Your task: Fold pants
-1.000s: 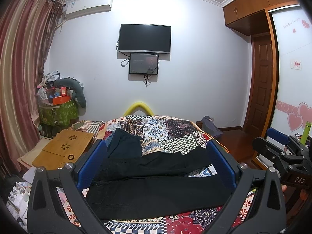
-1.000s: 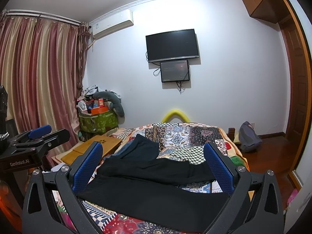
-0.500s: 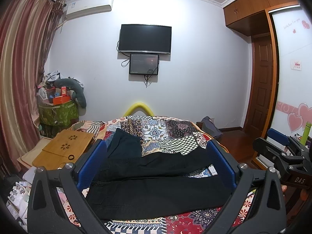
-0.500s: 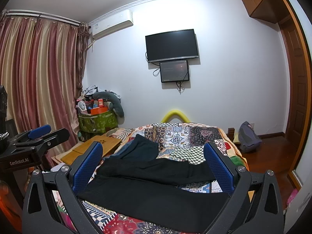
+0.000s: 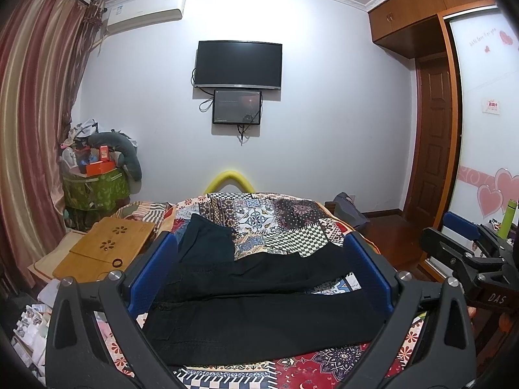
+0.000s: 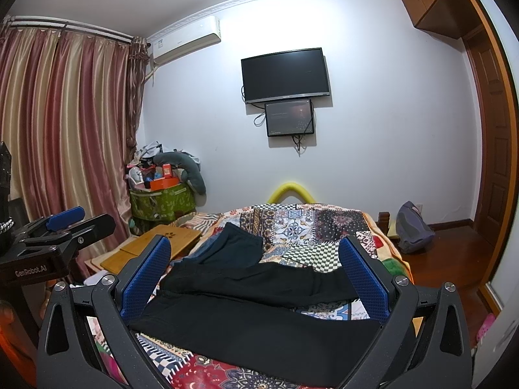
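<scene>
Pants flat on quilt; left gripper marked "GenRobot.AI", right gripper "DAS"

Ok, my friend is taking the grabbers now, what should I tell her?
Left gripper: open, holding nothing, raised above the bed.
Right gripper: open, holding nothing, beside the left one.
Black pants: spread out across the patchwork bedspread, legs apart, not folded. A darker garment lies behind them, toward the far left.
Done: nothing that shows; no fold made.
Left: probably lay one leg over the other, then fold the pants up short.
</scene>
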A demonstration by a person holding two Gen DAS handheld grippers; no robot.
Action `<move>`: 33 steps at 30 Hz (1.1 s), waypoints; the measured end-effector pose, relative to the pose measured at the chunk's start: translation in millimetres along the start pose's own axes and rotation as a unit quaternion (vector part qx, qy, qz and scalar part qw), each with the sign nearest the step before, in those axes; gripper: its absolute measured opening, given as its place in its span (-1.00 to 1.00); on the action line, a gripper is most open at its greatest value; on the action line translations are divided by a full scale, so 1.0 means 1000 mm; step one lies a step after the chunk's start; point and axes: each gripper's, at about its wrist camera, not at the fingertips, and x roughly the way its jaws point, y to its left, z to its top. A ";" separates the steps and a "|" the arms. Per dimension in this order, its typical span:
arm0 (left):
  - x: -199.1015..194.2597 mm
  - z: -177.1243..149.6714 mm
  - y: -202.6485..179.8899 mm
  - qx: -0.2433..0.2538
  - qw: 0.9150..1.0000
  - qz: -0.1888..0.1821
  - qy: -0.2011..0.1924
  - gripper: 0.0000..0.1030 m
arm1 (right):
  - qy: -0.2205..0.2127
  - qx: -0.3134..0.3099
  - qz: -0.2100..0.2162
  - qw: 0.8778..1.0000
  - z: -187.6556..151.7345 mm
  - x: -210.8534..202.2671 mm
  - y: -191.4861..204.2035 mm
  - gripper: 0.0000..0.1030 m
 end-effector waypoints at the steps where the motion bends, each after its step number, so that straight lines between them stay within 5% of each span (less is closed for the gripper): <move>1: 0.000 0.000 -0.001 0.000 1.000 0.000 0.000 0.99 | 0.001 0.000 0.000 1.000 0.000 0.001 -0.002 0.99; 18: 0.008 -0.005 0.002 -0.002 1.000 0.000 0.010 1.00 | 0.018 0.000 -0.007 1.000 -0.007 0.014 -0.012 0.99; 26: 0.069 -0.011 0.033 -0.015 0.998 0.015 0.062 1.00 | 0.056 0.004 -0.014 0.998 -0.022 0.056 -0.030 0.99; 33: 0.152 -0.020 0.080 -0.020 0.990 0.069 0.123 1.00 | 0.104 0.003 -0.017 0.994 -0.036 0.118 -0.058 0.99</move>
